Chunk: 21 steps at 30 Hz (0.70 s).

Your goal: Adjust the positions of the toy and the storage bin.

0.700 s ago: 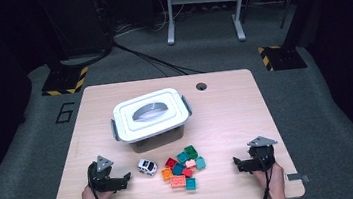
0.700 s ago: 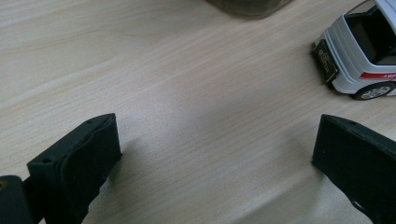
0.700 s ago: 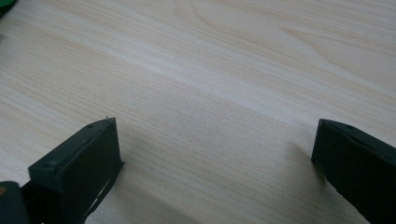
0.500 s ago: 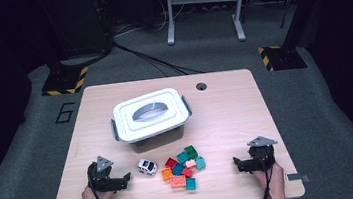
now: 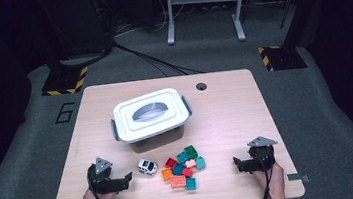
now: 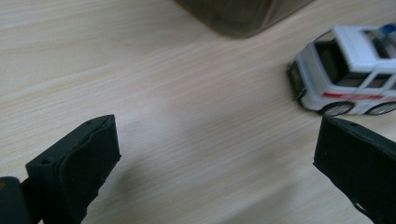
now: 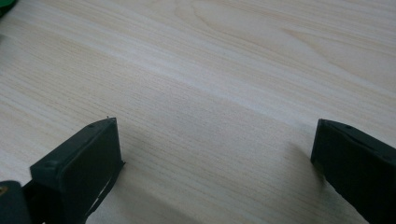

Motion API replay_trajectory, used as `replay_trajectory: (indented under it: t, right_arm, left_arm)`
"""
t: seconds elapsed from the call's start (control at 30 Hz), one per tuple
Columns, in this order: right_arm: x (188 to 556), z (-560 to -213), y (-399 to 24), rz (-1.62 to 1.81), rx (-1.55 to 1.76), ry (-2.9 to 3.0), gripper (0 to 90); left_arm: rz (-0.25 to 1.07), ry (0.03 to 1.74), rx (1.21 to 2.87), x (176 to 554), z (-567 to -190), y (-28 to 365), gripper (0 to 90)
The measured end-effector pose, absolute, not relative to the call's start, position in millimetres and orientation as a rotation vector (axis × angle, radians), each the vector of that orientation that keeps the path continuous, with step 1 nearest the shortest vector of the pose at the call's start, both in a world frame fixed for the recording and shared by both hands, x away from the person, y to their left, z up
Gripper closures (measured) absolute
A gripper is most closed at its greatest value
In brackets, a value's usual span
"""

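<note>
My left gripper (image 5: 123, 180) rests low at the table's front left, jaws wide open with nothing between them (image 6: 215, 177). A small white toy car (image 5: 147, 166) with a red stripe stands just right of it, near the right jaw (image 6: 348, 70). A heap of several coloured bricks (image 5: 184, 166), orange, red, teal and green, lies at the front centre. My right gripper (image 5: 239, 163) sits at the front right, open over bare wood (image 7: 215, 172). A white-lidded box (image 5: 150, 115) with grey latches stands behind the bricks.
The wooden table (image 5: 227, 119) has a round cable hole (image 5: 201, 86) near its far edge. Bare wood lies right of the box and between the bricks and my right gripper. Dark floor with cables and a stand's legs surrounds the table.
</note>
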State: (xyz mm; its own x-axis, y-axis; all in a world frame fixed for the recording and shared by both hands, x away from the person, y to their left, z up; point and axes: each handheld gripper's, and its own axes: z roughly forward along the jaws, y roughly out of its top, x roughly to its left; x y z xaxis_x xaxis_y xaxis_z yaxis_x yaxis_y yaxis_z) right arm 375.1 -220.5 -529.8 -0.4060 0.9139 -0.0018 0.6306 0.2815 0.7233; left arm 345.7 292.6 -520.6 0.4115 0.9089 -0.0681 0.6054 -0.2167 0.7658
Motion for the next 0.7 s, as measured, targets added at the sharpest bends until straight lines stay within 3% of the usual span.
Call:
replay_trajectory:
  t: [0.7]
  right_arm:
    - [375.0, -529.9, -220.4, 0.916, 1.384, 2.139, 1.0]
  left_arm:
    - [0.496, 1.170, 1.998, 338.3, -519.6, 223.0, 0.3]
